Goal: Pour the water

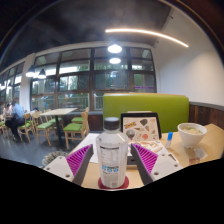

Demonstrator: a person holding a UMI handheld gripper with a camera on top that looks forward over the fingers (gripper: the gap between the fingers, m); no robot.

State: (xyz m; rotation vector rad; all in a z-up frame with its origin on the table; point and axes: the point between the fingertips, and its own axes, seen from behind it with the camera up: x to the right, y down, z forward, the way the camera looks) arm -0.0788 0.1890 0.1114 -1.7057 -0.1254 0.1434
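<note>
Water bottle [112, 150] stands upright on the surface [205, 148], dead ahead at 12 o'clock from the gripper [112, 163], sitting right between its two fingers. Long axis vertical, cap up, label band around the middle, base on a round red coaster [112, 183]. The gripper is spread fairly wide: the pink pad of the left finger [80, 159] sits at 9 o'clock of the bottle, the right one [147, 161] at 3 o'clock. Each looks close to the bottle's side; whether they touch cannot be told, so likely not clamped yet, bottle carried by the surface. Only one gripper in play, so no choice of hand. Pour target is probably the white bowl [190, 132] at about 2 o'clock from the bottle, well apart, further along the surface. A tablet or printed card [141, 127] stands just behind the bottle at 1 o'clock, with a green bench back [145, 106] beyond it. Next move by judgement: close on the bottle's mid-body, lift straight up, swing toward 2 o'clock, tilt. Risk: squeezing the thin plastic, or clipping the card during the swing.
</note>
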